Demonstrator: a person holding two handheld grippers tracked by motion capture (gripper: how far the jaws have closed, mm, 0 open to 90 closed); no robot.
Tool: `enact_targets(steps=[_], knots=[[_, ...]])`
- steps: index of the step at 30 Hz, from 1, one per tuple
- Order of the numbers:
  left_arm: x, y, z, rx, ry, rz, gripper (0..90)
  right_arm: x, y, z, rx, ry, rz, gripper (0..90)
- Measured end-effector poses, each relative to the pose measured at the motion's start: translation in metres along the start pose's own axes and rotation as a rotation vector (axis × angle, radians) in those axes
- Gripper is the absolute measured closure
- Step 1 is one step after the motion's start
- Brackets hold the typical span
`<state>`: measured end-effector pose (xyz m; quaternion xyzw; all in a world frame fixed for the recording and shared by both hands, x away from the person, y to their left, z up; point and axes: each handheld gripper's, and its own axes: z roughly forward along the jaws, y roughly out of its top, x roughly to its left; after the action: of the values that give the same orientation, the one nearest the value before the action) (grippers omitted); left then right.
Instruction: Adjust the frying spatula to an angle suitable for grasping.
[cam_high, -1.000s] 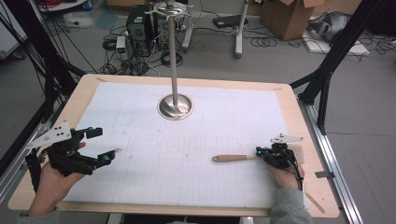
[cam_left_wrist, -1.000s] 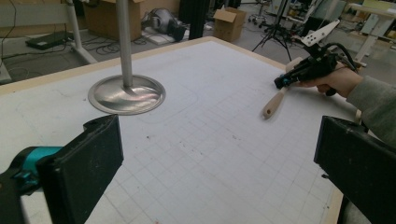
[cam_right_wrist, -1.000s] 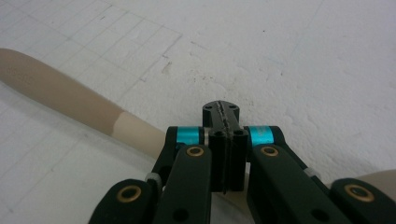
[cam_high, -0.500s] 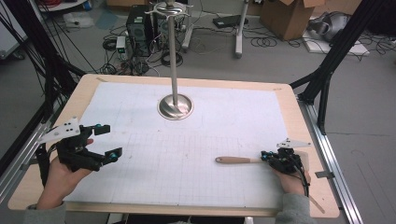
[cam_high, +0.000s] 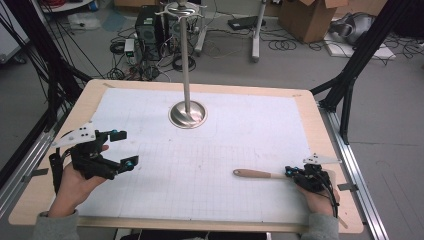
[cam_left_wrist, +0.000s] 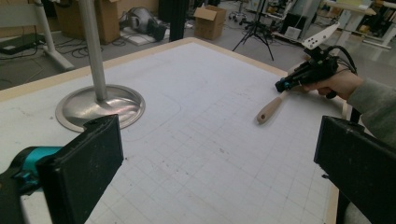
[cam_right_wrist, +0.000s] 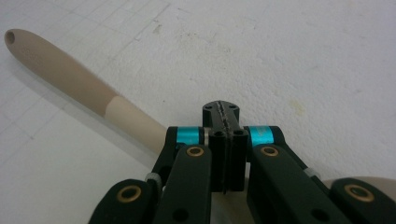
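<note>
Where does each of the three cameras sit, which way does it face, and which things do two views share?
High view: above the person's side, looking forward and down on the table; shows both hands, left tongs, right tongs.
Left gripper view: rides the left tongs, facing across the table; its jaws stand wide apart.
Right gripper view: rides the right tongs, facing down at the mat; jaws together.
Shared: wooden handle in all; metal stand in the first two.
</note>
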<state>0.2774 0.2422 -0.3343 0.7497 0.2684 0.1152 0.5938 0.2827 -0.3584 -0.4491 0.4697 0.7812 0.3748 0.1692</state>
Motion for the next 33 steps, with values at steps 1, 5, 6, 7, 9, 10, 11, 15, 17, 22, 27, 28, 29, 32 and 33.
enact_targets(steps=[1,5,6,7,9,10,11,15,17,22,27,28,29,32,33], knots=[[0.000,0.000,0.001,0.003,-0.004,0.002,1.8,0.000,-0.001,-0.001,0.004,-0.001,0.004,90.0],[0.001,0.001,0.005,0.005,-0.009,0.002,1.8,0.001,-0.002,-0.004,0.010,-0.012,-0.008,90.0],[0.001,0.001,0.006,0.005,-0.010,0.002,1.8,0.002,-0.001,-0.004,0.015,-0.018,-0.015,90.0],[0.001,0.001,0.006,0.009,-0.011,0.002,1.8,0.004,0.000,-0.005,0.023,-0.032,-0.035,90.0],[0.000,0.001,0.008,0.010,-0.012,0.002,1.8,0.007,0.002,-0.006,0.034,-0.048,-0.080,90.0],[0.001,0.001,0.008,0.012,-0.015,0.003,1.8,0.008,0.002,-0.008,0.026,-0.046,-0.097,90.0],[0.000,0.001,0.009,0.012,-0.011,0.002,1.8,0.008,0.001,-0.010,0.007,-0.036,-0.099,90.0],[0.000,0.001,0.010,0.015,-0.013,0.005,1.8,0.009,0.001,-0.022,-0.079,0.012,-0.122,90.0],[0.000,0.002,0.010,0.014,-0.013,0.006,1.8,0.013,0.002,-0.024,-0.090,0.038,-0.147,90.0],[0.001,0.002,0.009,0.014,-0.012,0.008,1.8,0.027,0.006,-0.018,-0.099,0.118,-0.214,90.0],[0.002,0.000,0.007,0.012,-0.007,0.002,1.8,0.041,0.013,-0.012,-0.118,0.181,-0.266,90.0],[0.002,0.000,0.007,0.012,-0.006,-0.001,1.8,0.044,0.015,-0.011,-0.117,0.188,-0.278,90.0],[0.002,0.000,0.006,0.012,-0.005,-0.001,1.8,0.046,0.016,-0.009,-0.120,0.195,-0.290,90.0],[0.001,-0.001,0.003,0.011,0.002,0.001,1.8,0.055,0.020,-0.003,-0.109,0.227,-0.316,90.0],[0.001,-0.001,0.002,0.010,0.004,-0.001,1.8,0.057,0.021,0.000,-0.106,0.239,-0.325,90.0]])
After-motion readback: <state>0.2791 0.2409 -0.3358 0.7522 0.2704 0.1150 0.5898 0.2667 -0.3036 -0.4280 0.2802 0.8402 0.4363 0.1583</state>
